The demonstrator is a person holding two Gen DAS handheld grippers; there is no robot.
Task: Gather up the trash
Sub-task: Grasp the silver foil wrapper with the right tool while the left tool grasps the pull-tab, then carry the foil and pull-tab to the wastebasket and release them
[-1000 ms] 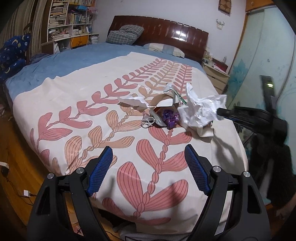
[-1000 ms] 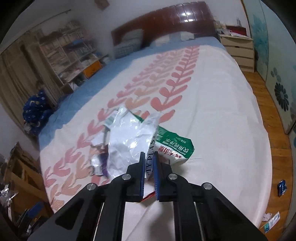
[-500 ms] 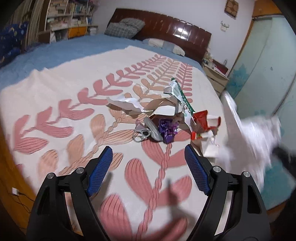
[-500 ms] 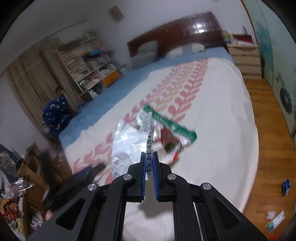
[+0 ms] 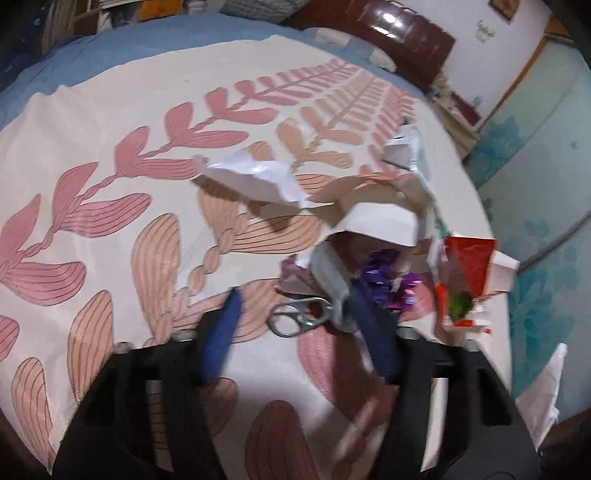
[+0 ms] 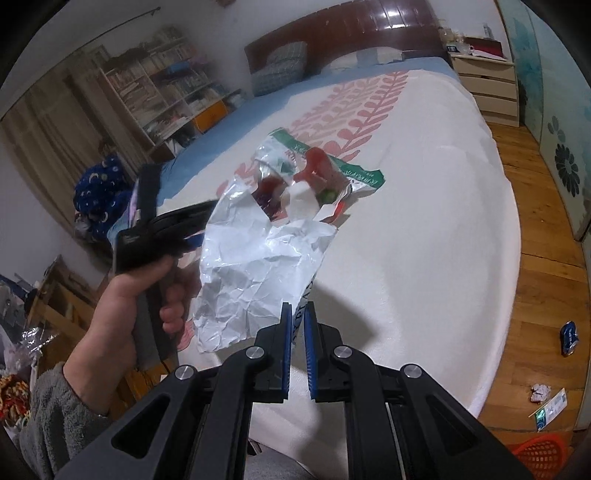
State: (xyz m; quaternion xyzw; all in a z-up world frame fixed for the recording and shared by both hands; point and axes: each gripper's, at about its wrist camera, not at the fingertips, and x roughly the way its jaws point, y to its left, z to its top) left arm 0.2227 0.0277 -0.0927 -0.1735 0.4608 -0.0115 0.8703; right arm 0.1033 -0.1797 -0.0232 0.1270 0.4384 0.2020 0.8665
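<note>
A heap of trash lies on the leaf-patterned bedspread (image 5: 110, 221): torn white paper (image 5: 255, 179), a white cup piece (image 5: 380, 223), purple foil (image 5: 388, 284), a red wrapper (image 5: 465, 266) and a metal can tab (image 5: 295, 319). My left gripper (image 5: 295, 306) is open, its blue pads on either side of the can tab, blurred by motion. My right gripper (image 6: 297, 314) is shut on a crinkled white plastic bag (image 6: 258, 266) and holds it up above the bed's near edge. The bag hides part of the heap (image 6: 317, 173) in the right wrist view.
The dark headboard (image 6: 351, 29) and pillows are at the far end. A bedside drawer unit (image 6: 487, 88) stands on the right. Scraps and a blue can (image 6: 569, 336) lie on the wood floor. An orange basket (image 6: 543, 454) is at bottom right. Bookshelves (image 6: 159, 96) stand at left.
My left gripper has moved forward and down to the heap, its pads now around the can tab. My right gripper has carried the white bag back away from the heap.
</note>
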